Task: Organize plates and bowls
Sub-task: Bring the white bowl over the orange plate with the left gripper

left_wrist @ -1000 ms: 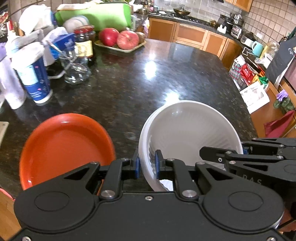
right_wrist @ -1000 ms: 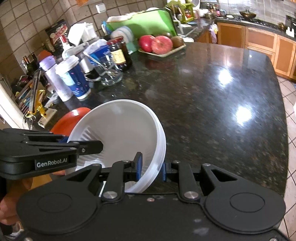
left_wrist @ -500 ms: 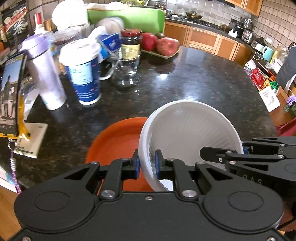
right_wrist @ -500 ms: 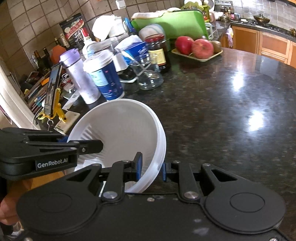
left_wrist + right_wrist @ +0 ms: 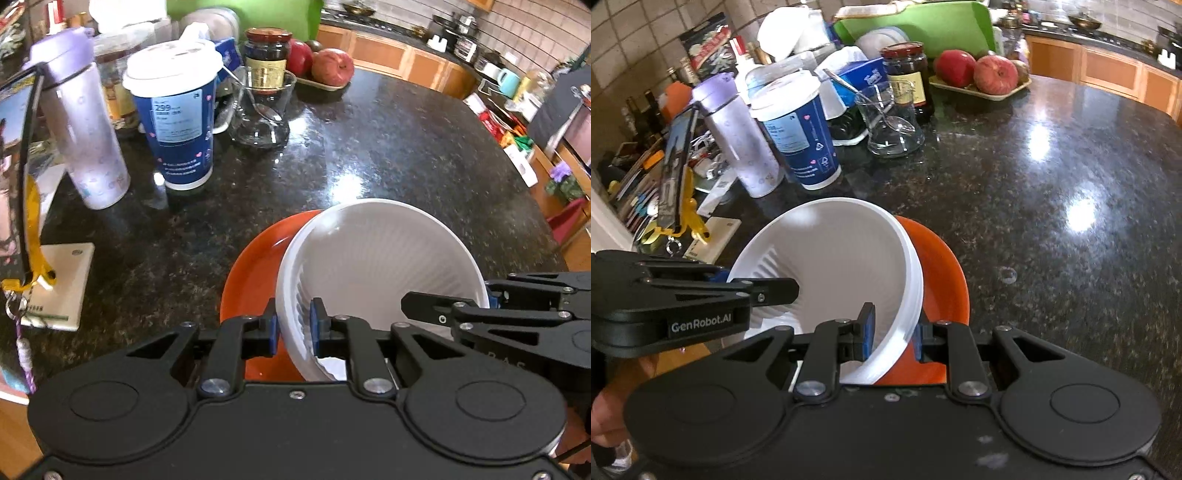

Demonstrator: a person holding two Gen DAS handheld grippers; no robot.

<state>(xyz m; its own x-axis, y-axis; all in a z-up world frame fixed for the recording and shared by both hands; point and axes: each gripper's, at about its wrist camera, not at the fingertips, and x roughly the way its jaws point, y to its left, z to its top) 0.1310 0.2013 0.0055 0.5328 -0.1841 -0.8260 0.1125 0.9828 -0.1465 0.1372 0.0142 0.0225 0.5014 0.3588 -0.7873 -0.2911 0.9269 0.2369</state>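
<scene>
A ribbed white bowl hangs tilted above an orange plate that lies on the black granite counter. My left gripper is shut on the bowl's left rim, one blue pad inside and one outside. My right gripper is shut on the opposite rim in the same way. Each gripper shows at the edge of the other's view. The bowl covers much of the plate; whether it touches the plate I cannot tell.
Behind the plate stand a blue paper cup, a purple bottle, a glass jug with a spoon, a dark jar and a tray of apples. A phone on a yellow stand is at left.
Both grippers carried the white bowl leftward across the counter, from beside the orange plate to over it. The cup and bottle now appear closer. The grip on the rim is unchanged.
</scene>
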